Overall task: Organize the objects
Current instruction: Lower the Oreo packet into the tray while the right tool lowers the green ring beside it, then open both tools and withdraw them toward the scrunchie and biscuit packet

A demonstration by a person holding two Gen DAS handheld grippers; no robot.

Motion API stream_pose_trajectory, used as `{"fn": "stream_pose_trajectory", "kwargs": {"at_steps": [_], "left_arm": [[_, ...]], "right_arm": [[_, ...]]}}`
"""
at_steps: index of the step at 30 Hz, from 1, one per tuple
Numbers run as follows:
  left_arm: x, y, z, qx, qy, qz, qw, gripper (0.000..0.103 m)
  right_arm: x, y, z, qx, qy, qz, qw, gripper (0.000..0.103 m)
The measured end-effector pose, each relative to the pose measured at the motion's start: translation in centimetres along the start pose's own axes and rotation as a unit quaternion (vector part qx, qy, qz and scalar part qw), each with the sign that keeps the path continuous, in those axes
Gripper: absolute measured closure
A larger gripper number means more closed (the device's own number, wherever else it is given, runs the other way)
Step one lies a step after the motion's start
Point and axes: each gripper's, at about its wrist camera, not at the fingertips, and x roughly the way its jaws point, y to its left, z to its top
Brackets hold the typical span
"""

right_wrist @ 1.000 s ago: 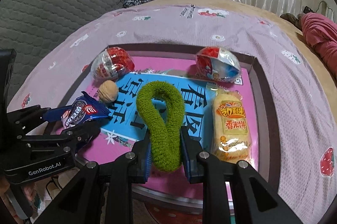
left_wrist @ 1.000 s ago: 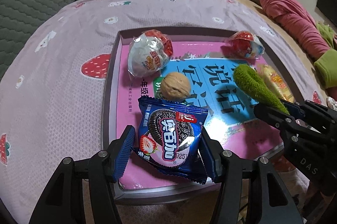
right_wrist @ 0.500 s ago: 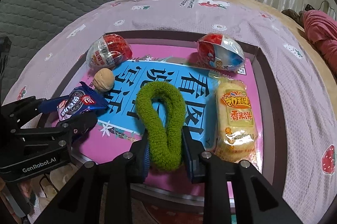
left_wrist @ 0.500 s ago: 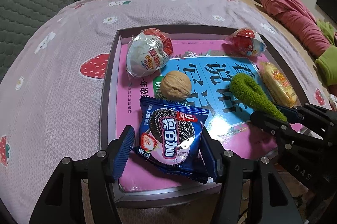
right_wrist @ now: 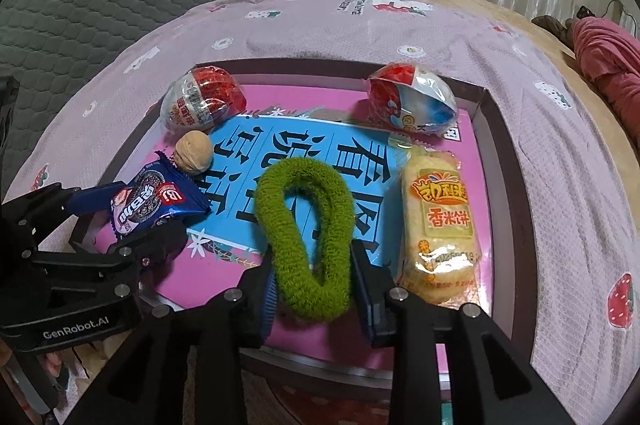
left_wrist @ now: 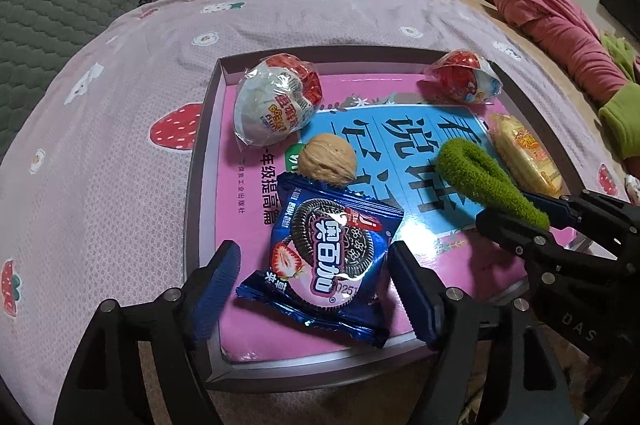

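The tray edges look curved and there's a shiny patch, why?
Left wrist view: the fisheye lens bows the tray; glare whitens the glossy book cover. Right wrist view: same bowing, dark rounded corners, little glare.

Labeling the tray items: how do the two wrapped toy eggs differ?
1. The egg by the walnut shows a clear half with printed text and a red half; the egg above the rice cracker shows red, white and blue with a cartoon.
2. The first lies at the tray's far left corner, the second at its far right.

Both are egg-shaped, wrapped in clear film, and untouched by either gripper.
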Motion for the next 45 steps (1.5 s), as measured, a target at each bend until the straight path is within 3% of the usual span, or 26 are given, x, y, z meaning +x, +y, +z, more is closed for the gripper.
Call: {"fn": "stream_pose_trajectory", "kwargs": {"at_steps": [17, 24, 29, 36, 45], "left_arm": [[-1.3, -0.2, 0.2, 0.006, -0.017, 0.014, 0.9997, 0.025], [-1.9, 0.1, 0.3, 0.001, -0.021, 0.015, 0.9997, 0.021], [-2.9, 0.4, 0.5, -0.005, -0.031, 0.010, 0.9995, 0.021], [-4.9, 0.7, 0.7, -0.010, -0.054, 0.004, 0.9985, 0.020], [-9.6, 1.3, 0.9, -0.023, -0.113, -0.004, 0.9933, 0.020]], "right_arm": [[-1.3, 0.0, 0.2, 0.005, -0.015, 0.003, 1.000, 0.052], [-2.6, 0.2, 0.4, 0.003, -0.029, 0.005, 1.000, 0.050], [-3.7, 0.3, 0.6, 0.003, -0.044, -0.004, 0.999, 0.040], [-6.3, 0.3, 1.0, 0.010, -0.077, -0.011, 0.997, 0.039], [-11.9, 1.4, 1.6, 0.012, -0.141, -0.023, 0.990, 0.020]]}}
